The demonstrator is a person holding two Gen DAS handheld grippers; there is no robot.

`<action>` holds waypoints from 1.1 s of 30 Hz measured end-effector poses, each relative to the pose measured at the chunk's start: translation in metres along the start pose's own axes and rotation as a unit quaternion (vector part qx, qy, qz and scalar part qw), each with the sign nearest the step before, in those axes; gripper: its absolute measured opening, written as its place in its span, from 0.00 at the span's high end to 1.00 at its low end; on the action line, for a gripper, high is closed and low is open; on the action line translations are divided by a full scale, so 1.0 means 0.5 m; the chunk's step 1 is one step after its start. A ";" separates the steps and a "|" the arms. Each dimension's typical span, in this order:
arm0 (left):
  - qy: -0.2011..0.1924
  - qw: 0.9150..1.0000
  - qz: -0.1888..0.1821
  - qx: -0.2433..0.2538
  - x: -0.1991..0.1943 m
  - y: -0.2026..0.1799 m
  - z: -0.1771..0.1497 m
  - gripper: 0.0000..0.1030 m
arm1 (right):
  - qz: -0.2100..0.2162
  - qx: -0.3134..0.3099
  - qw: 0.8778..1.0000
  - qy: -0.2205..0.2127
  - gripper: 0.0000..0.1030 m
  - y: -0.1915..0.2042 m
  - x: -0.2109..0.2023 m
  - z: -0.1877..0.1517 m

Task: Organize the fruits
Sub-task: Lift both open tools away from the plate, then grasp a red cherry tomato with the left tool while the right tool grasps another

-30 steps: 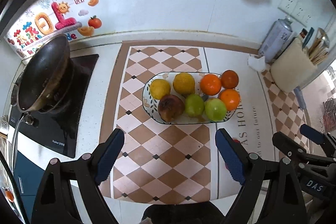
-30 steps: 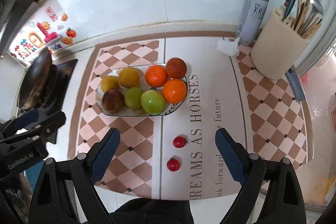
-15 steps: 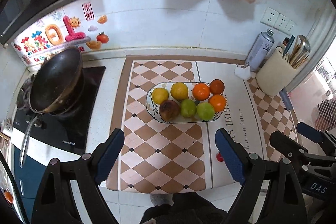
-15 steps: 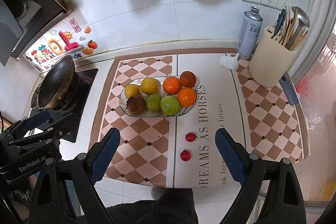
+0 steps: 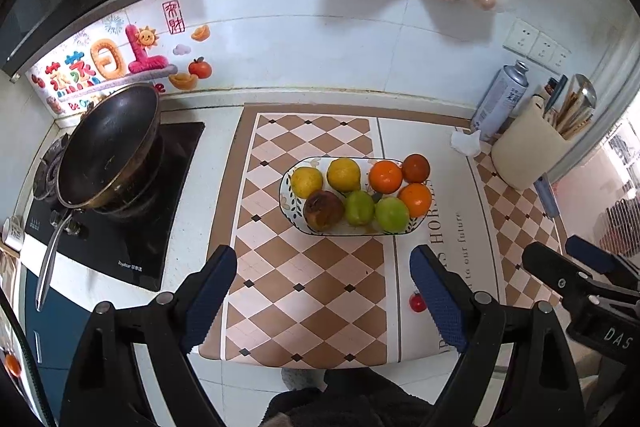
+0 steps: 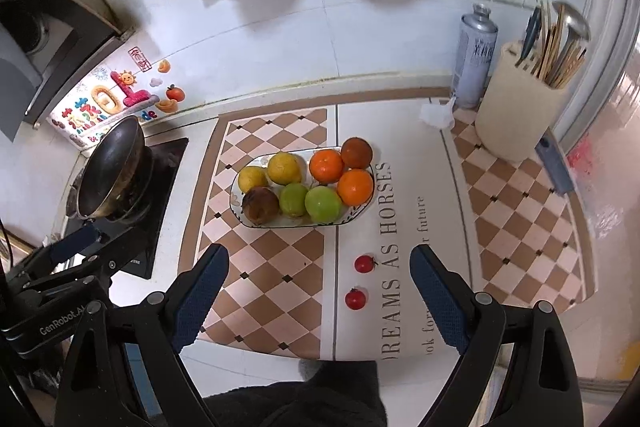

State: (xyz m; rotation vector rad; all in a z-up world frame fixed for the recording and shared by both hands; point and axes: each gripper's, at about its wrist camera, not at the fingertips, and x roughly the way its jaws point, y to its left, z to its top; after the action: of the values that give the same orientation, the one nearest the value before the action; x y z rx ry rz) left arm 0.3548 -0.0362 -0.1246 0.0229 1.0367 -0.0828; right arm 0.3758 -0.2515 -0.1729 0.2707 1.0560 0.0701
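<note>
Both the left gripper (image 5: 322,291) and the right gripper (image 6: 320,291) hang wide open and empty above the mat's near edge, the oval dish (image 6: 240,211) beyond their jaws holding eight fruits, two cherry tomatoes (image 6: 365,263) between the right jaws.

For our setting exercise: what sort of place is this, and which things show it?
Most likely a home kitchen counter: a wok on a stove, a utensil holder, and a fruit plate.
</note>
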 end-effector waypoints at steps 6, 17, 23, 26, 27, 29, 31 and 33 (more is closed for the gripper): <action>0.039 0.998 0.045 0.003 0.110 -0.010 -0.002 0.00 | 0.017 0.046 0.998 0.047 0.09 -0.095 0.140 0.012; 0.136 0.983 0.118 0.027 0.340 -0.044 -0.067 0.00 | 0.033 0.067 0.983 0.171 0.18 -0.192 0.465 -0.057; 0.187 0.974 0.127 0.033 0.429 -0.059 -0.091 0.00 | 0.051 0.054 0.979 0.189 0.33 -0.190 0.548 -0.069; 0.203 0.971 0.118 0.031 0.451 -0.069 -0.096 0.00 | 0.067 0.040 0.976 0.202 0.49 -0.181 0.579 -0.075; 0.209 0.971 0.113 0.029 0.457 -0.073 -0.098 0.00 | 0.073 0.038 0.975 0.209 0.57 -0.177 0.586 -0.078; 0.221 0.970 0.095 0.024 0.469 -0.081 -0.102 0.00 | 0.076 0.027 0.975 0.206 0.61 -0.172 0.590 -0.086; 0.231 0.970 0.073 0.032 0.478 -0.101 -0.106 0.00 | 0.080 0.030 0.975 0.203 0.70 -0.178 0.585 -0.090; 0.242 0.968 0.047 0.048 0.485 -0.130 -0.113 0.01 | 0.081 0.049 0.976 0.194 0.70 -0.201 0.568 -0.093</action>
State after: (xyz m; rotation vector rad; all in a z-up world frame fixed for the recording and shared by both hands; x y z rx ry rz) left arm 0.4239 -0.1117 -0.3607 0.1887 1.5185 -0.0417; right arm 0.4686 -0.2868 -0.4609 0.4446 1.4255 0.2260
